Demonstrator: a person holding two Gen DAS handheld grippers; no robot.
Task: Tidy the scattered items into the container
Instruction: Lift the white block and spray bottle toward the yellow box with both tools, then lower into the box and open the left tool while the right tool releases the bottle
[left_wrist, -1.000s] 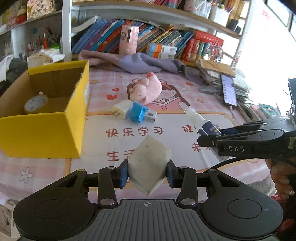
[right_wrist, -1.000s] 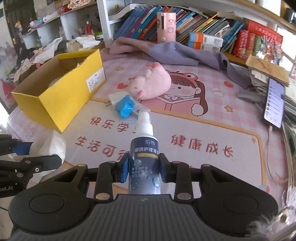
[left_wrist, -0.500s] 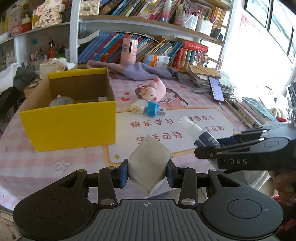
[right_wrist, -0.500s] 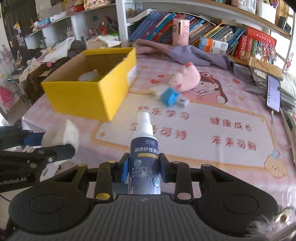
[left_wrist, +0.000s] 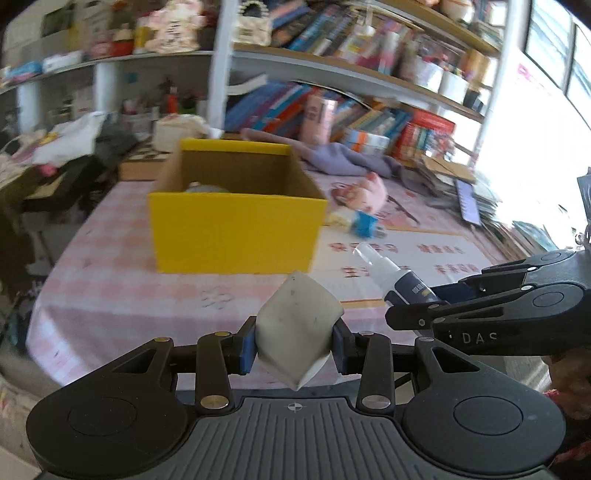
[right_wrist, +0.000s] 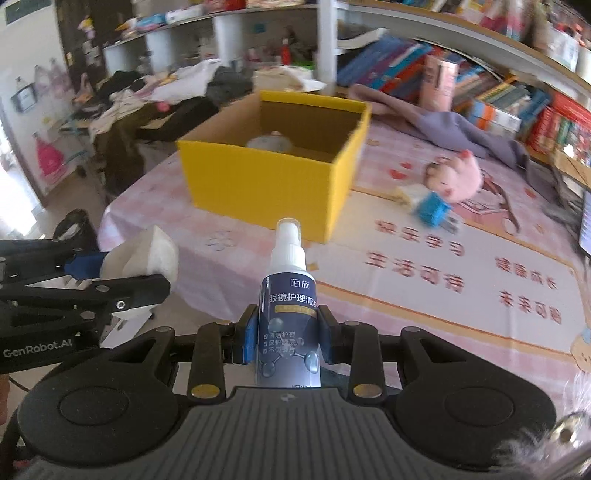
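Note:
My left gripper (left_wrist: 294, 345) is shut on a white squashed packet (left_wrist: 295, 332), held in the air before the table's near edge. My right gripper (right_wrist: 287, 338) is shut on a dark blue spray bottle (right_wrist: 288, 321) with a white nozzle; it also shows in the left wrist view (left_wrist: 391, 275). The open yellow cardboard box (left_wrist: 236, 232) stands ahead on the pink checked table, with a tape roll (right_wrist: 267, 143) inside. A pink plush toy (right_wrist: 456, 179), a white plug (right_wrist: 408, 194) and a blue plug (right_wrist: 432, 212) lie to the right of the box.
A purple cloth (right_wrist: 436, 122) lies behind the box below shelves of books (left_wrist: 369, 122). A phone (left_wrist: 467, 201) and stacked papers sit at the table's right side. Clothes are piled on furniture to the left (right_wrist: 155, 96). The left gripper is at the right view's left edge (right_wrist: 122, 286).
Both grippers have pulled back and risen, and swung to the left, so the yellow box now sits straight ahead. Each still holds its item.

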